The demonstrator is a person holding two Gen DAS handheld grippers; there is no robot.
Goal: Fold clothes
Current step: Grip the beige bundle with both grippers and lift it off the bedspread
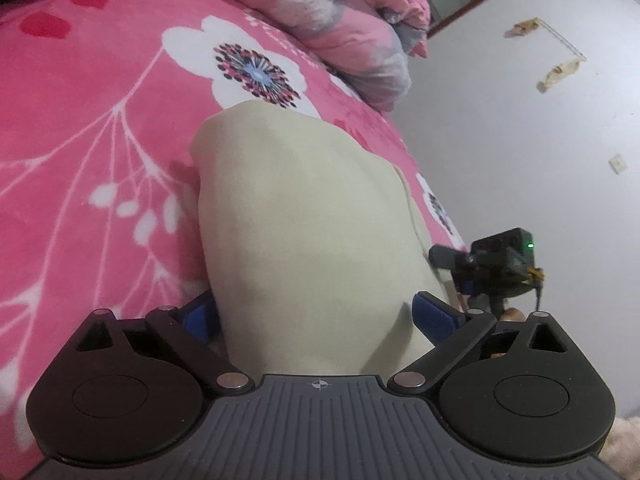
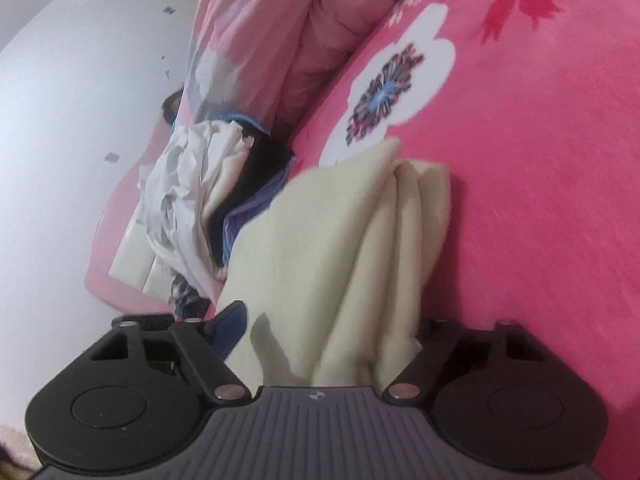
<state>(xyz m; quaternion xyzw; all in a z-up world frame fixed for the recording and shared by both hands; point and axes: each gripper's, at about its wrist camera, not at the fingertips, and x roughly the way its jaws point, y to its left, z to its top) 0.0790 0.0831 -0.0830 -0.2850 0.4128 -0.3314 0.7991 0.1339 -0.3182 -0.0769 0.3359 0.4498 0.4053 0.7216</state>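
A bed fills most of both views, covered in a bright pink blanket printed with large white flowers and pale branches. A bunched pink and grey quilt lies along the bed's far edge, next to a pale wall. In the right wrist view, a crumpled heap of other clothes, white, black and purple, sits beside the quilt. The task's cream garment lies on the blanket in the middle of the bed, partly folded into a thick, soft bundle with layered edges showing on its right side. The left gripper stands wide apart, one blue pad on each side of the garment's near end, the cloth between them; the pads do not appear to press on it. The right gripper is also parted around the garment's near edge. Only its left blue pad shows, the cloth covering the other, so whether it grips cannot be told.
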